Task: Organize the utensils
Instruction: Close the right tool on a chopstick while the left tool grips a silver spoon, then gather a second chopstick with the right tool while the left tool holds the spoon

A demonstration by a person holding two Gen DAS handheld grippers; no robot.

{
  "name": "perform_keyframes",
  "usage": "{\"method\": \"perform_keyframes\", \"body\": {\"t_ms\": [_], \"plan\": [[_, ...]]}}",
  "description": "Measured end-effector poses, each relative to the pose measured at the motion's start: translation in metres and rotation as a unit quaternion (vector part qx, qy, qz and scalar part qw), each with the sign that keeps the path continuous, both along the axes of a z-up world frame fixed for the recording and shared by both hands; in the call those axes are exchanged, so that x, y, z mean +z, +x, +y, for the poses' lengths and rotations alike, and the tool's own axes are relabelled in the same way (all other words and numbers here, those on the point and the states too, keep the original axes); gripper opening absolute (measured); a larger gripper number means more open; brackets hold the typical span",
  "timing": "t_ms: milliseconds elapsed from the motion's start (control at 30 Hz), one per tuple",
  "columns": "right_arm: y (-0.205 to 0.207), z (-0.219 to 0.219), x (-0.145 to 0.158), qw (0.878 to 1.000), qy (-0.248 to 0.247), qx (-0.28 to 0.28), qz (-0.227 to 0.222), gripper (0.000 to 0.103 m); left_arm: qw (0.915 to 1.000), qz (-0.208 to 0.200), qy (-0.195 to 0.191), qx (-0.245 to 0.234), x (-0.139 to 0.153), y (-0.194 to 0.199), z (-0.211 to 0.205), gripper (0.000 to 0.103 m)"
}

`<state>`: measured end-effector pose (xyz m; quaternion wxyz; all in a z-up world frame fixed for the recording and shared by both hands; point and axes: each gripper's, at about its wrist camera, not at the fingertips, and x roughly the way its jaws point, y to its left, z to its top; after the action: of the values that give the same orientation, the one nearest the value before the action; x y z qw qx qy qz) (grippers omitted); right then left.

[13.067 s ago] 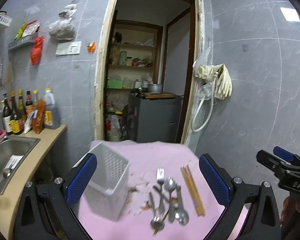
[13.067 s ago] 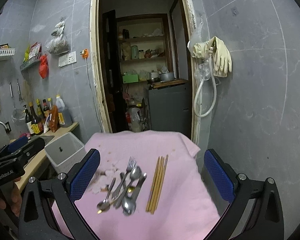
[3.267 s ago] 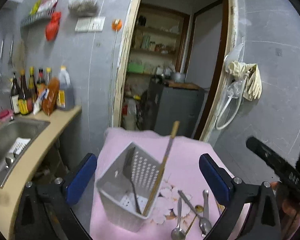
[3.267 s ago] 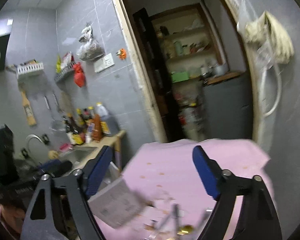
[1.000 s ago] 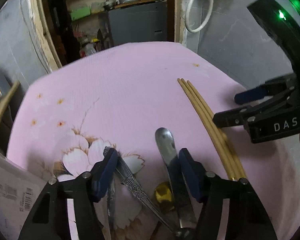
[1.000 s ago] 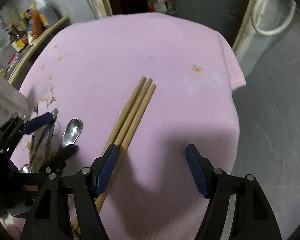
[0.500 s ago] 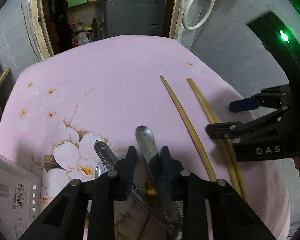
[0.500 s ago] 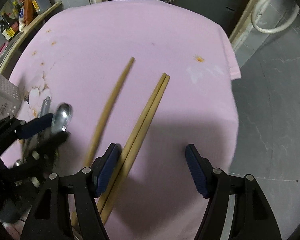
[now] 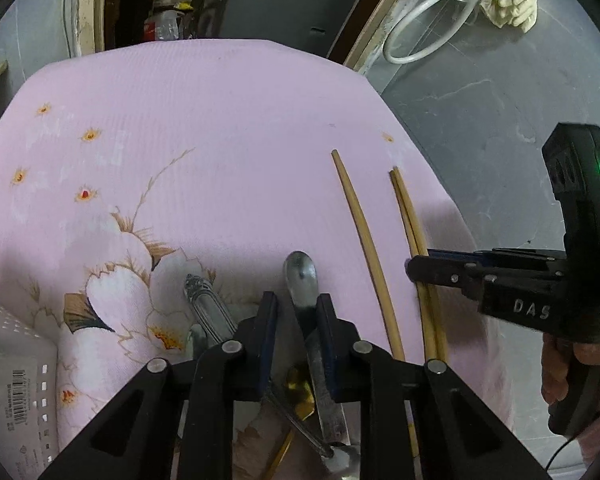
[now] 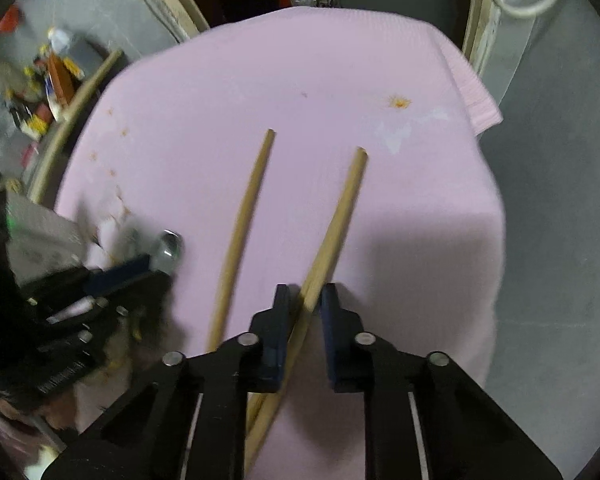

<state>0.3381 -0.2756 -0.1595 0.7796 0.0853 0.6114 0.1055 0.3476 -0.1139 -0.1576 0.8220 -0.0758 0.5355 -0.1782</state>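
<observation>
A pink floral cloth [image 9: 220,128] is covering the table and carrying all the utensils. At its lower left edge in the left wrist view, a corner of a white perforated basket [image 9: 8,356] is showing. Right of centre, a single chopstick [image 9: 364,240] is lying apart from a pair of chopsticks [image 9: 410,216] that are lying side by side and touching. Near the front edge, a steel spoon [image 9: 300,276] is lying bowl away from the camera, beside an ornate steel handle [image 9: 204,300] and a small gold-coloured utensil [image 9: 300,388], partly hidden.

The left gripper [image 9: 296,312] is closing, its jaws narrowing around the steel spoon just behind the bowl, the right pad touching it and the left pad nearly so. The right gripper [image 10: 305,300] is closing around the pair of chopsticks, which is passing between its pads [image 10: 278,320]; whether both pads are pressing cannot be told.
</observation>
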Motion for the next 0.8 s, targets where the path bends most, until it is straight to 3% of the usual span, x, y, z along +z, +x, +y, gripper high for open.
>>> {"method": "perform_keyframes", "body": {"t_ms": [100, 233, 400, 567, 800], "plan": [[-0.001, 0.000, -0.001, 1.000, 0.025, -0.011, 0.002, 0.010, 0.9999, 0.001, -0.007, 0.008, -0.001, 0.000, 0.003, 0.008], [-0.001, -0.007, -0.009, 0.996, 0.076, -0.033, 0.014, 0.008, 0.9996, 0.008, -0.021, 0.020, -0.001, 0.002, 0.004, 0.006], [-0.004, -0.008, -0.010, 0.995, 0.094, -0.034, 0.010, 0.007, 0.9995, 0.009, -0.026, 0.018, 0.001, -0.001, 0.006, 0.005], [-0.002, -0.015, -0.008, 0.992, 0.118, -0.042, -0.008, 0.006, 0.9990, 0.012, -0.041, 0.016, 0.003, -0.002, 0.012, 0.004], [-0.018, -0.031, 0.009, 0.985, 0.148, -0.056, -0.067, 0.006, 0.9985, -0.029, -0.047, -0.001, 0.018, -0.024, 0.017, 0.003]]}}
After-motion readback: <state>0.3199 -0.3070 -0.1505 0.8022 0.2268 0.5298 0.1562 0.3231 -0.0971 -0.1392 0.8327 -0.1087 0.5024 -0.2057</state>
